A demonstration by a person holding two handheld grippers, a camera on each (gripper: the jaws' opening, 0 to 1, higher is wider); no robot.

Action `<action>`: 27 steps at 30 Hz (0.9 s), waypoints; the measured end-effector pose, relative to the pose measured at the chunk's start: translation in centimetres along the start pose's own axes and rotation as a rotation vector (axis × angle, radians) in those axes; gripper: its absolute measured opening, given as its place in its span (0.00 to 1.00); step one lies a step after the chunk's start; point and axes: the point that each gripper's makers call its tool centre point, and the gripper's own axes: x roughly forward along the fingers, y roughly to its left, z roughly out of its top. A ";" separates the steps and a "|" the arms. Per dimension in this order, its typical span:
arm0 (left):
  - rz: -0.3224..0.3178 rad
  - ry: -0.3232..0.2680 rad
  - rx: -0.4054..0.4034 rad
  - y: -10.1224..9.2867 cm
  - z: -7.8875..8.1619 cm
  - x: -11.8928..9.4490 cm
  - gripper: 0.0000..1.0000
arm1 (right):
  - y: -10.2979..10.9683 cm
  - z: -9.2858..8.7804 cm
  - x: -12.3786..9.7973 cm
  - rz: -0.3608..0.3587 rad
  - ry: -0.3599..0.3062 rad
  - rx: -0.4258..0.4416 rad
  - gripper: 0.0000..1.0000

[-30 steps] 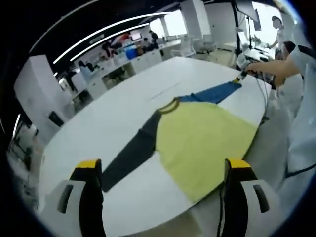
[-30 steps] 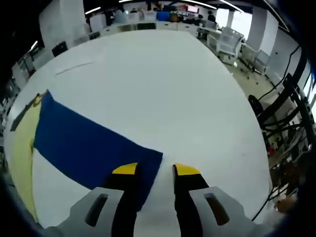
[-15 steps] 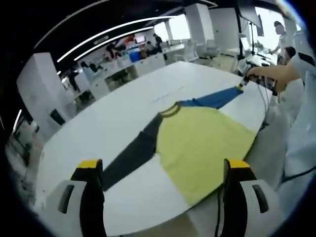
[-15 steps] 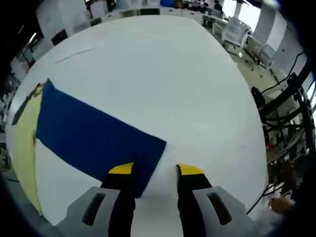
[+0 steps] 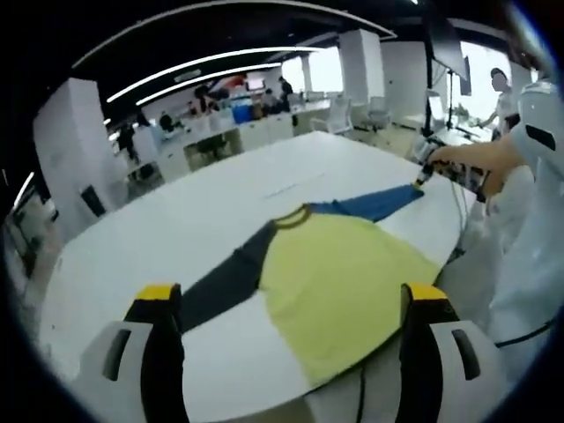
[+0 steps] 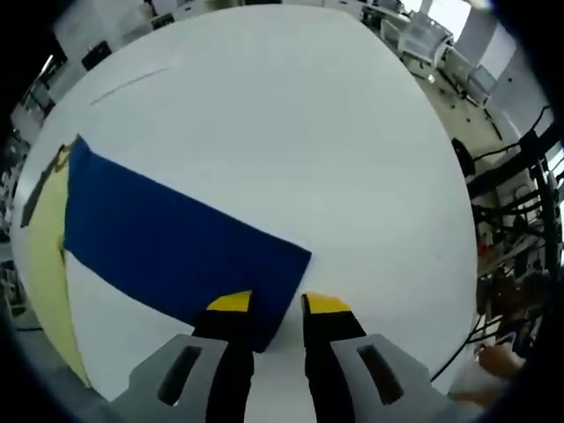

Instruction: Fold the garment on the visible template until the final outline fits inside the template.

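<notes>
Centrally, the shirt point(image 5: 339, 273) lay flat on the white table point(image 5: 176, 229), yellow body toward the near edge, grey sleeve point(image 5: 220, 282) and blue sleeve point(image 6: 167, 242) spread to opposite sides. Left gripper point(image 5: 286, 304) hovered above the table edge, jaws wide apart. Right gripper point(image 6: 269, 307) had its jaws nearly together astride the blue cuff; a firm clamp could not be confirmed.

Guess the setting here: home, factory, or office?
Most likely an open-plan office or lab. A big white table holds the long-sleeved shirt, rows of desks with people line the back under strip ceiling lights, and office chairs stand by the windows.
</notes>
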 end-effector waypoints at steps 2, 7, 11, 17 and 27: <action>0.011 0.005 0.000 0.0 -0.1 -0.1 1.00 | 0.2 0.0 0.0 0.004 -0.001 -0.006 0.16; 0.025 -0.030 0.015 -0.6 0.4 -0.9 1.00 | 0.4 0.3 0.3 0.027 -0.024 -0.027 0.06; 0.034 -0.041 0.006 -0.8 0.4 -1.6 1.00 | 0.3 0.5 0.4 0.040 -0.054 0.018 0.04; 0.023 -0.054 -0.026 -1.1 0.4 -1.8 1.00 | 0.7 0.8 0.5 0.042 -0.075 0.003 0.03; 0.034 -0.066 -0.050 0.1 0.3 -2.3 1.00 | 1.9 1.4 -1.3 0.056 -0.106 -0.021 0.03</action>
